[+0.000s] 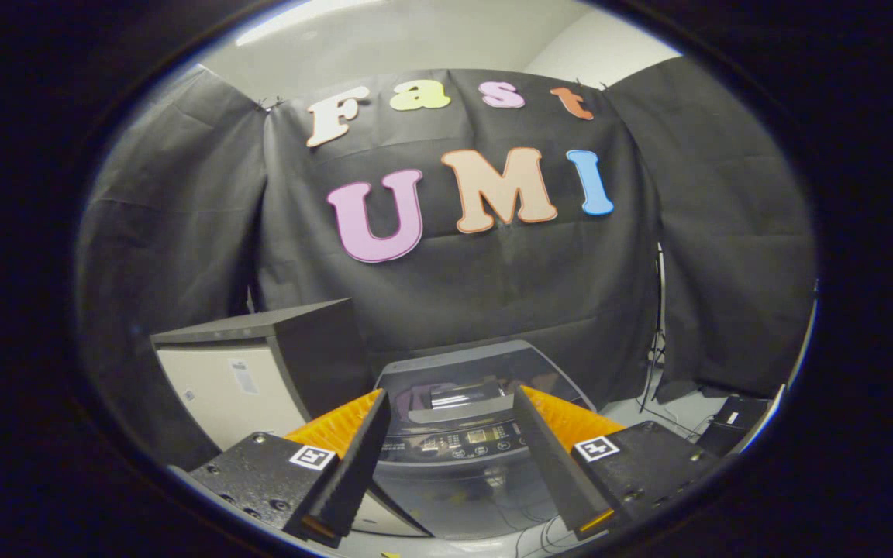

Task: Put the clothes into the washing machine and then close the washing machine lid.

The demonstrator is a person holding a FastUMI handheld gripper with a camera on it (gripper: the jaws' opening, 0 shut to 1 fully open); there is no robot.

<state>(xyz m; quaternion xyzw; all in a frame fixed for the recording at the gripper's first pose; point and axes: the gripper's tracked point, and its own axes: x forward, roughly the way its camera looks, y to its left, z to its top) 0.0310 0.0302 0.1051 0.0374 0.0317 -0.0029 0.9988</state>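
the washing machine (458,434) sits low and dead ahead of you, a grey top-loader seen from the front. its lid (477,372) looks shut, lying flat w/ a glossy dark window that throws back reflections. the control panel (458,443) runs across the front edge of the top, just below the lid, w/ a small display and buttons too small to make out. the machine's front face shows between your fingers.

your gripper (454,457) is released: the two fingers are spread wide w/ nothing between them, one each side of the panel, not touching the machine as far as you can tell.

left of the machine, just beside it, stands a boxy cabinet (245,380) w/ a dark top and pale front. behind everything hangs black cloth (493,287). on the floor to the right lie a small black box (733,422) and some cables (660,403). no clothes can be made out here.
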